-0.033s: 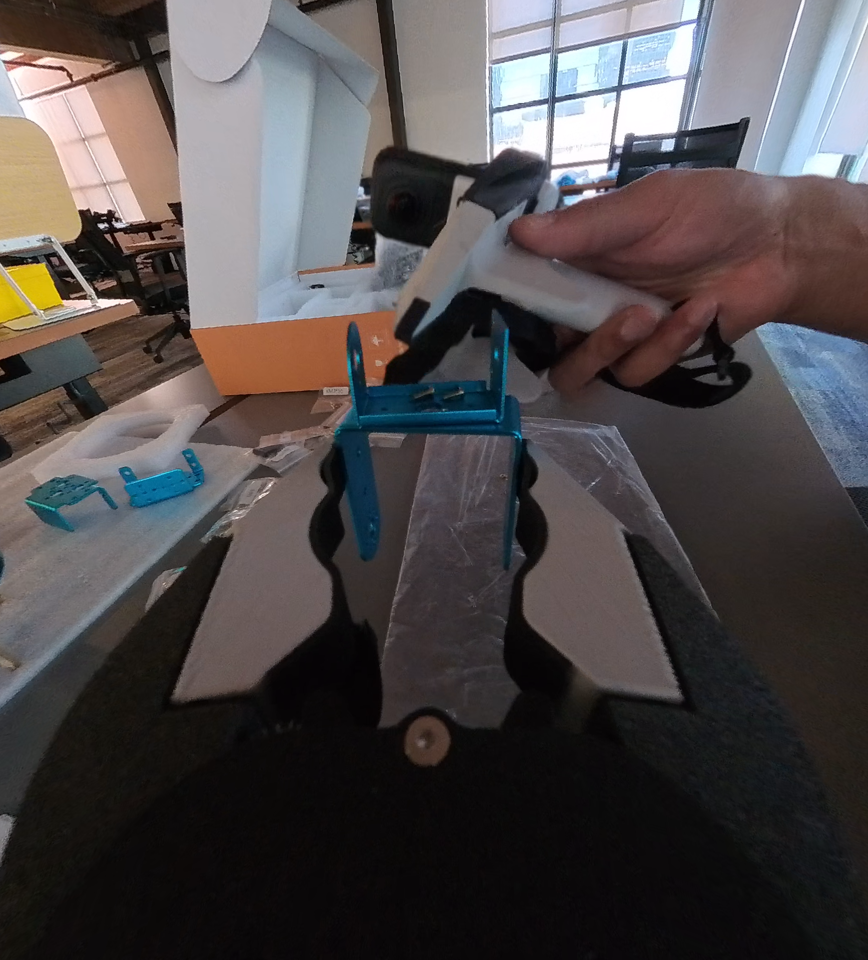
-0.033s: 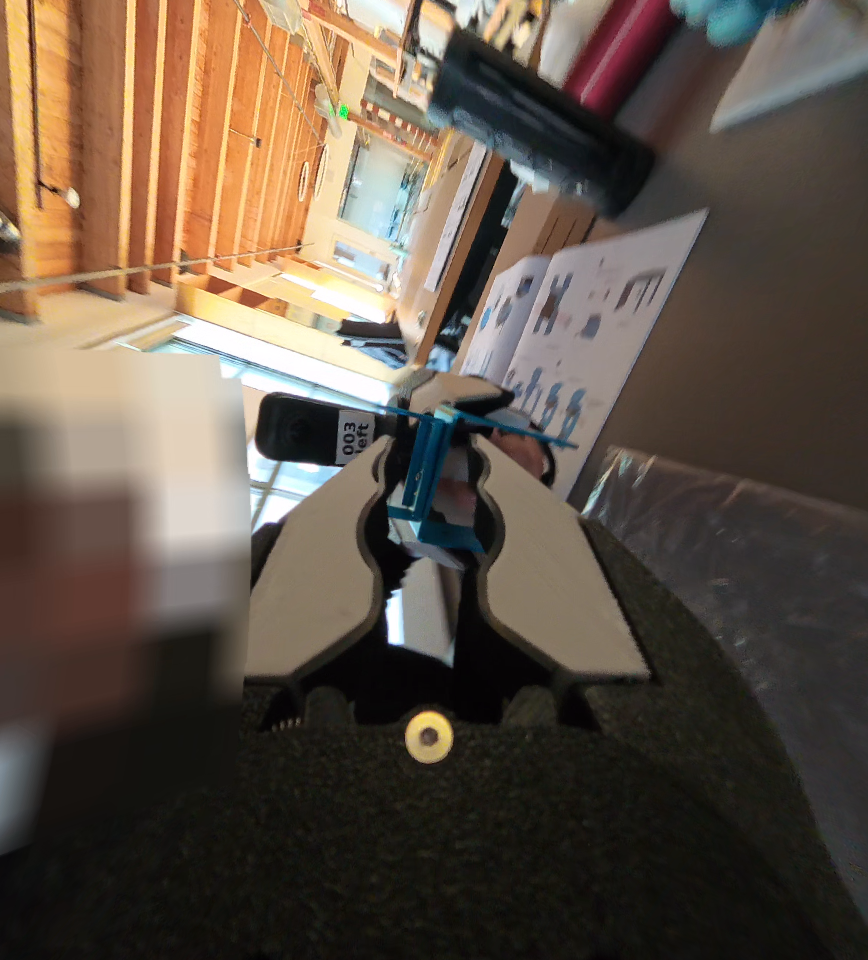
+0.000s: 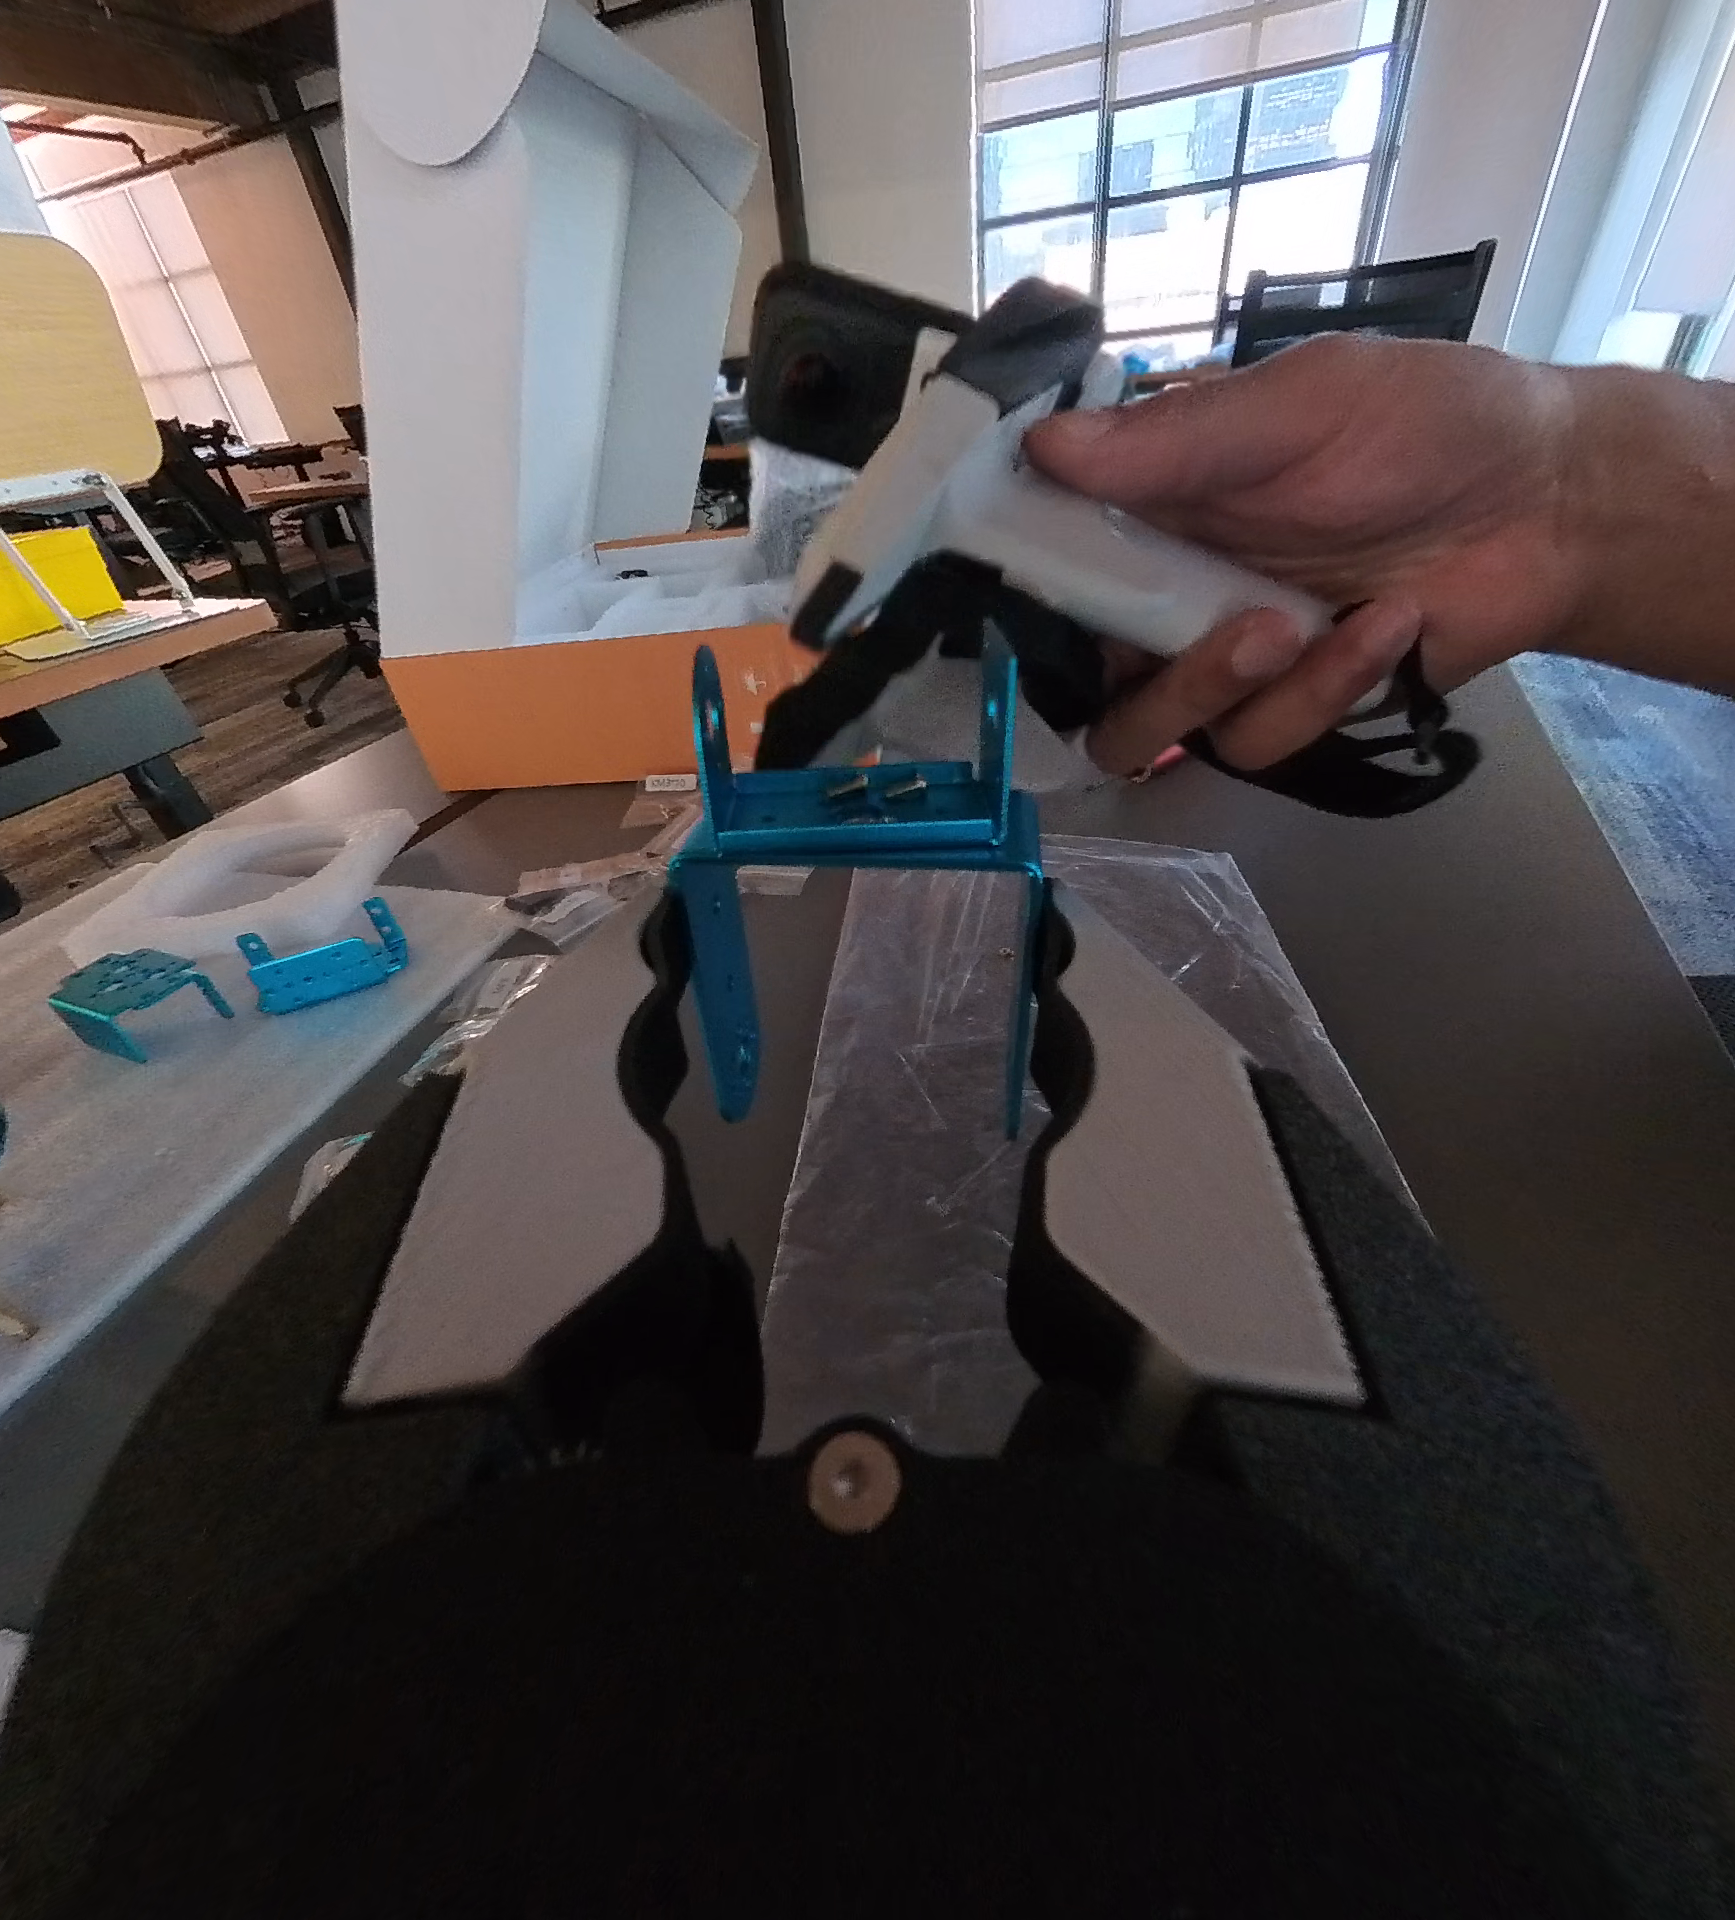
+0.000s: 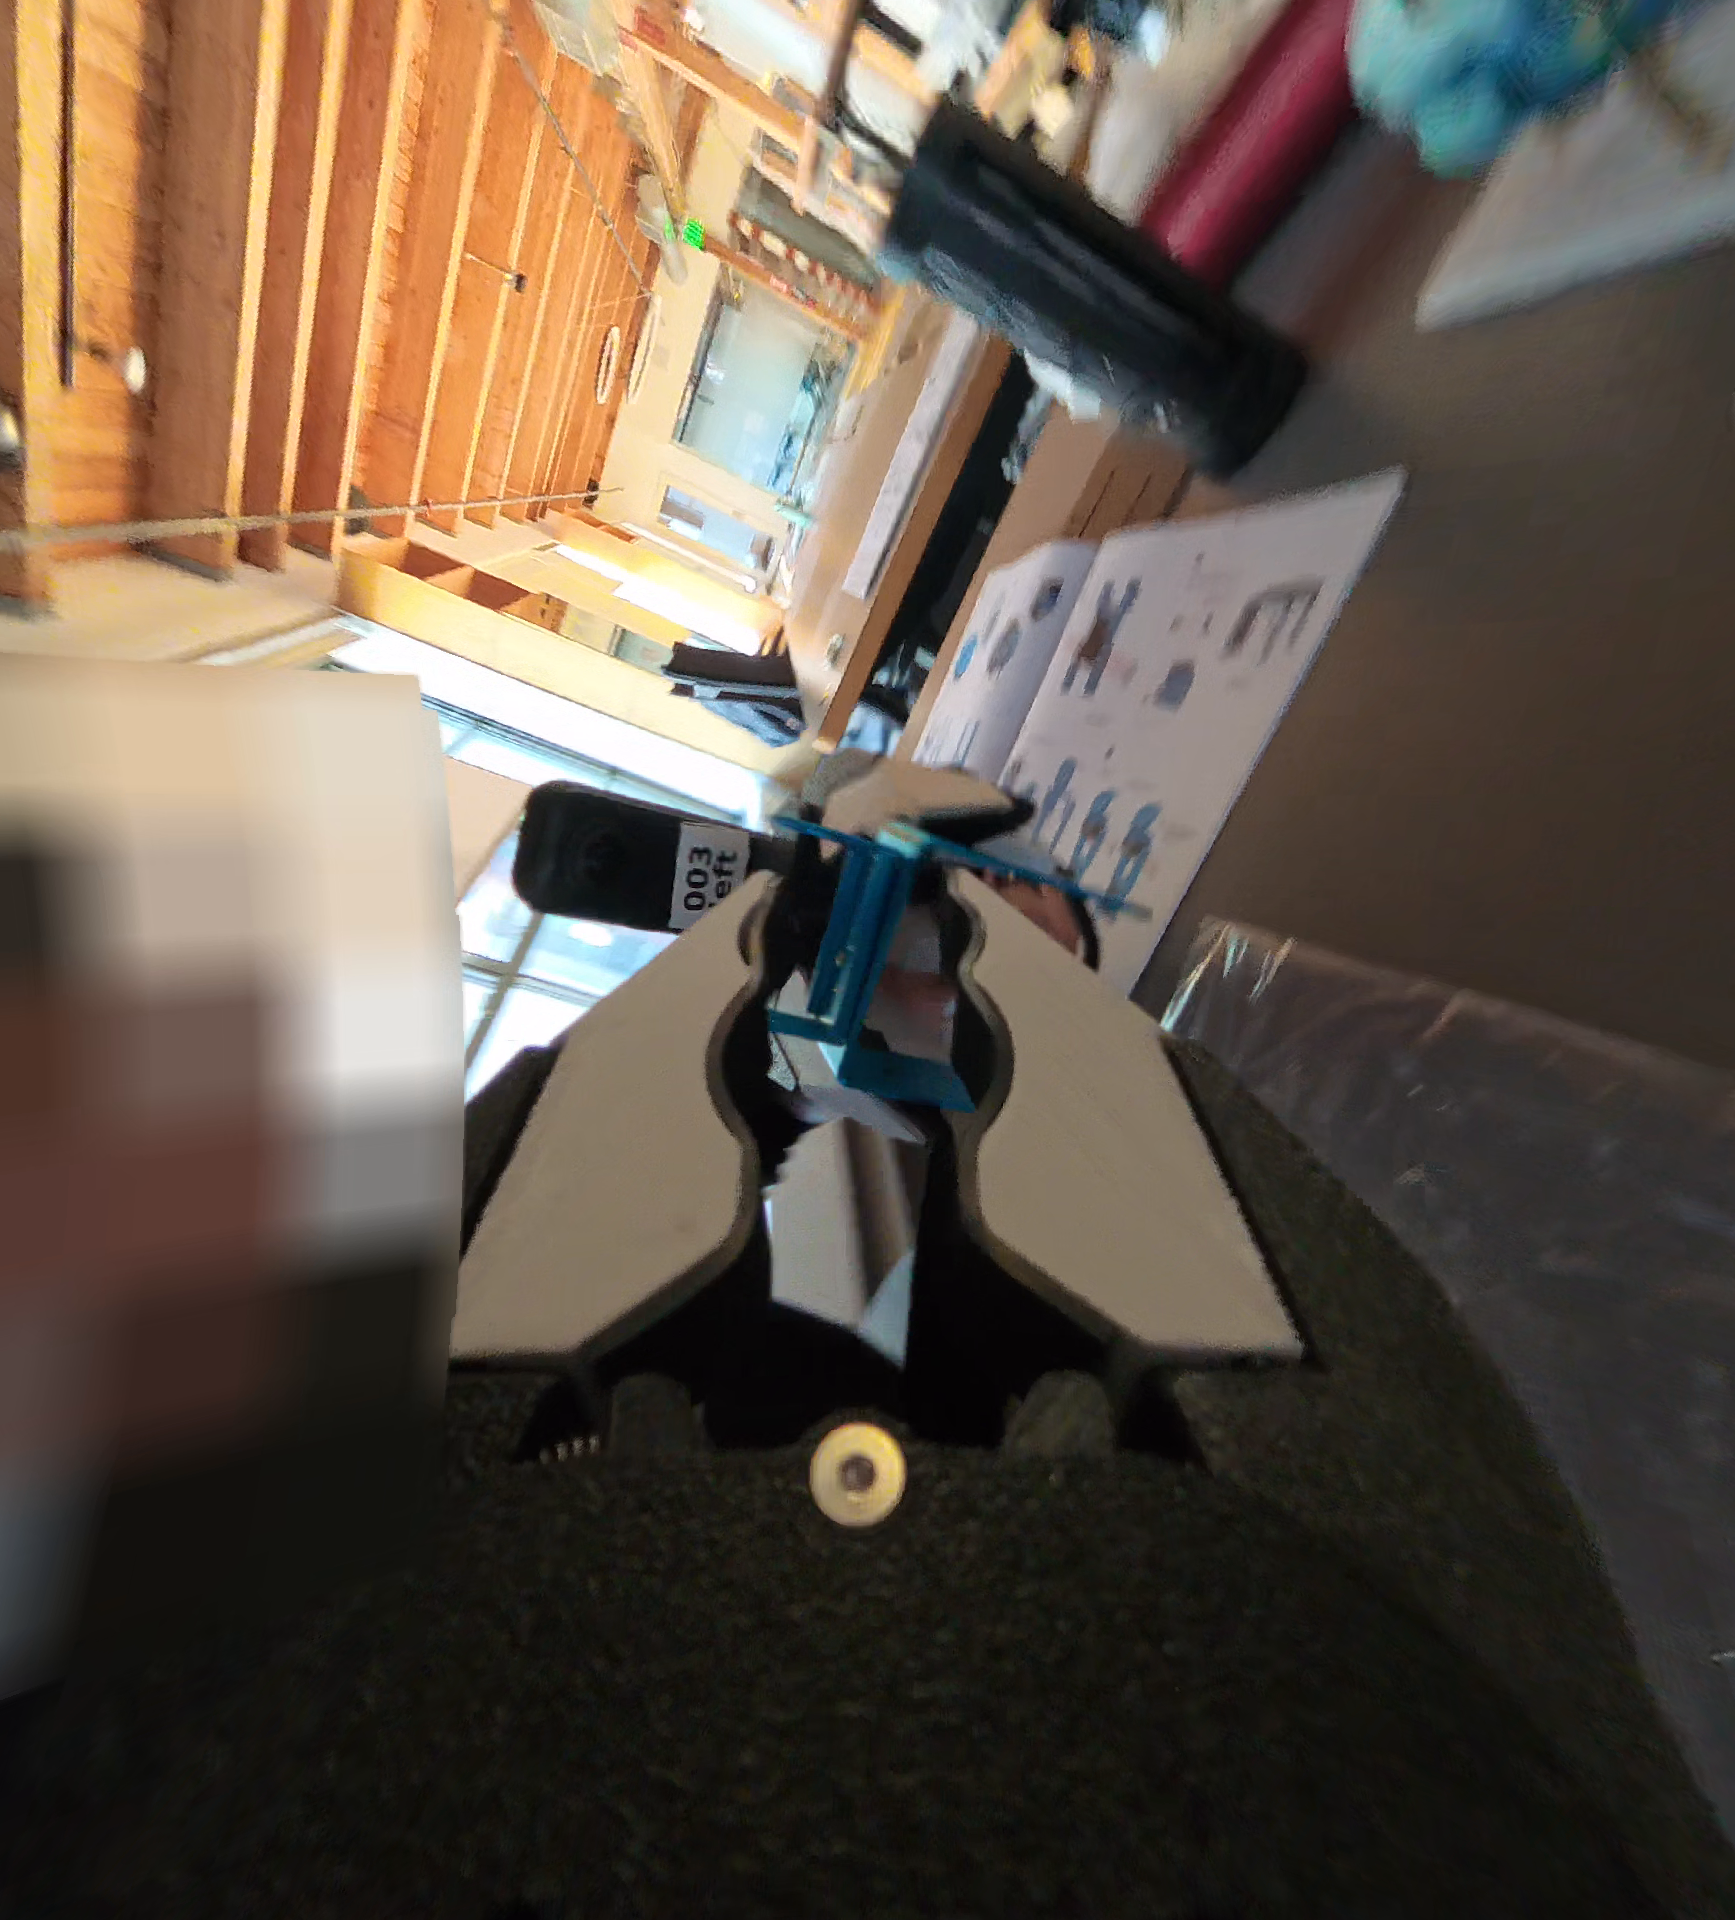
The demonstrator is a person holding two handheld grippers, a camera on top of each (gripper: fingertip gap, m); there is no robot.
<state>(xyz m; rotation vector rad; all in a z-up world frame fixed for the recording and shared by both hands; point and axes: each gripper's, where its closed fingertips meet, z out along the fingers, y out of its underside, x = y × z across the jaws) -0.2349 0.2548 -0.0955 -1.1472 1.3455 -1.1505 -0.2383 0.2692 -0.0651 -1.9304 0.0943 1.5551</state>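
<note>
Left claw (image 3: 858,914) clamped across blue bracket (image 3: 847,831), upper arms upward; right claw's (image 4: 868,914) grip unclear.

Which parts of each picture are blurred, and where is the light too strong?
Left wrist view: the blue metal U-shaped bracket is sharp; the white-and-black handheld gripper in the hand is motion-blurred; the windows behind are overexposed. Right wrist view: the whole frame is smeared, the black cylinder most; bright glare at centre left.

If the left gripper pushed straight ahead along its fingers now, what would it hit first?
Probably the right gripper, held by a hand just beyond the blue metal U-bracket assembly that the left gripper clamps; depth is unclear.
</note>
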